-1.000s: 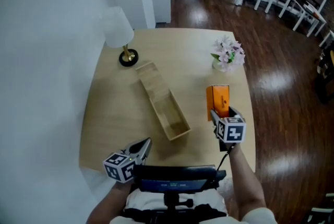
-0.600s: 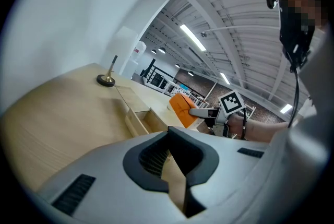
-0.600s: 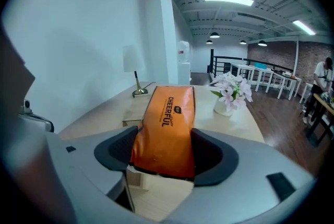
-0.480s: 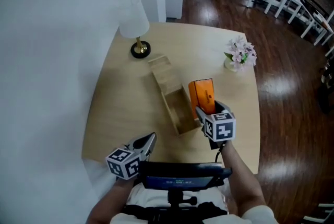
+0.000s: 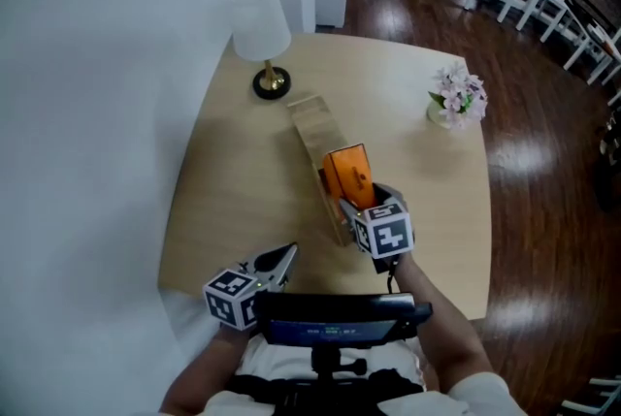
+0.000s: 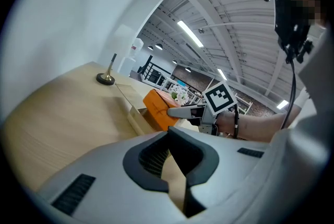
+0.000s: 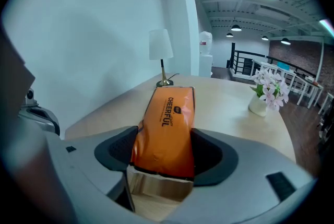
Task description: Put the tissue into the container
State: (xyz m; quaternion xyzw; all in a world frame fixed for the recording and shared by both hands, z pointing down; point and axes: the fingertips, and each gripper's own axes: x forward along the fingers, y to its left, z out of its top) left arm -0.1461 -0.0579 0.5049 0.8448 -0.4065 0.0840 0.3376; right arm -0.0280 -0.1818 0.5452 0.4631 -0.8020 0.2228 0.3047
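The tissue is an orange pack (image 5: 347, 174), and my right gripper (image 5: 354, 201) is shut on it, jaws pressing its two sides. The pack (image 7: 168, 129) hangs over the near end of the long wooden container (image 5: 312, 135), whose open box (image 7: 156, 186) shows just beneath it in the right gripper view. My left gripper (image 5: 281, 259) rests low at the table's front left, shut and holding nothing. From the left gripper view, the pack (image 6: 159, 108) and the right gripper sit at the container's (image 6: 130, 103) near end.
A white-shaded lamp (image 5: 262, 31) stands on the light wooden table (image 5: 233, 181) at its far left. A small vase of pink flowers (image 5: 456, 99) stands at the far right. A dark device (image 5: 335, 327) sits at the person's chest. Dark wood floor surrounds the table.
My right gripper has carried the orange pack leftward, from beside the container's right to over its near end. The left gripper has stayed put.
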